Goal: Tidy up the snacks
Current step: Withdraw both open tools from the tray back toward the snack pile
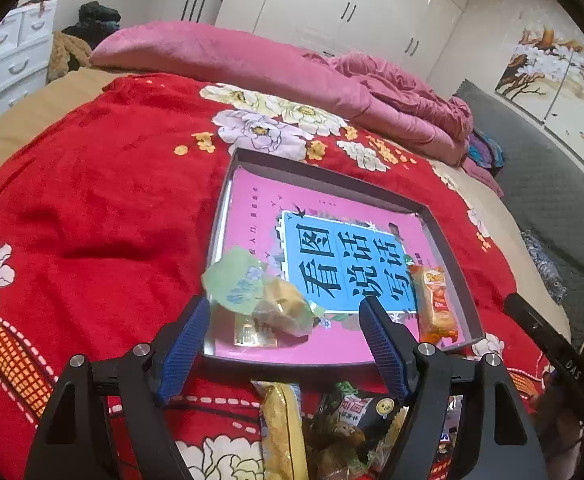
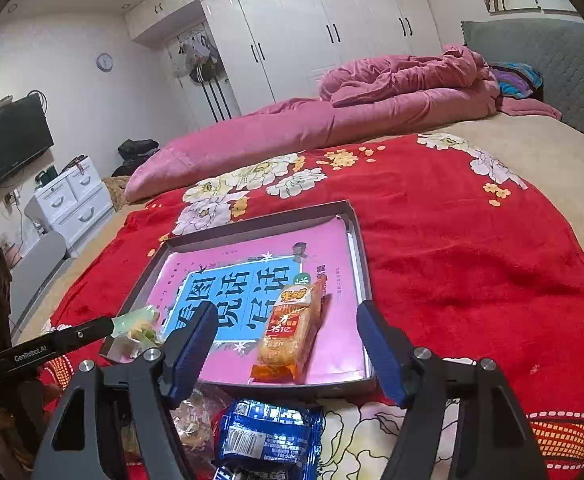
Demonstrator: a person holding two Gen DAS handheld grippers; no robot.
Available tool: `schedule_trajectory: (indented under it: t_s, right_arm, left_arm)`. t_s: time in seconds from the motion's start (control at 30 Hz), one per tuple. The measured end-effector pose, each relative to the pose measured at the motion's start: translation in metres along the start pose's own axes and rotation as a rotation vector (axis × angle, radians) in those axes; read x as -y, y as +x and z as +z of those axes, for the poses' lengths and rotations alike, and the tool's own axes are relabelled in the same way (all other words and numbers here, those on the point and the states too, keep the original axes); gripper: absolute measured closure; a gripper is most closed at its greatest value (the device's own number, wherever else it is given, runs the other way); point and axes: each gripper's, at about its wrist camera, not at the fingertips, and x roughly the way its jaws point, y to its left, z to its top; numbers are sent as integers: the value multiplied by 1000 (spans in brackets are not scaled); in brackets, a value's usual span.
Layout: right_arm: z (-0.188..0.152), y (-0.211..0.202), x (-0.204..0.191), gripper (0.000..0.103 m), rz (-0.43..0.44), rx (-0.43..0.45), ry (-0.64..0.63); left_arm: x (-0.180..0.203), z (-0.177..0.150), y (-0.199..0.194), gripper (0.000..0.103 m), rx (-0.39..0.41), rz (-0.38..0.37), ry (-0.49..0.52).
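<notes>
2 snacks are being laid flat in a shallow tray (image 2: 361,240) on a red floral blanket (image 2: 471,248): a green-wrapped pastry (image 1: 260,296) between the left gripper's (image 1: 284,312) spread jaws, untouched, and an orange packet (image 2: 288,332) between the right gripper's (image 2: 286,320) parted jaws. More snacks (image 2: 270,436) are waiting nearby, likely next.

Home bedroom – bed (image 2: 471,216), wardrobe (image 2: 323,28), wall TV (image 2: 8,144).
</notes>
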Motion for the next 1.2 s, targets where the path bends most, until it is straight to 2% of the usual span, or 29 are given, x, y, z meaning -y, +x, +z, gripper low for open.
schedule_trajectory:
  t_s: [0.2, 0.33, 1.2]
  right_arm:
    - [-1, -5, -3, 28, -2, 7, -10]
    - [-1, -11, -8, 21, -2, 25, -28]
    - [-17, -27, -26, 20, 10, -8, -79]
  left_arm:
    - [-5, -3, -8, 24, 1, 3, -10]
    - [-5, -6, -12, 24, -2, 6, -5]
    - [-2, -27, -28, 24, -45, 36, 25]
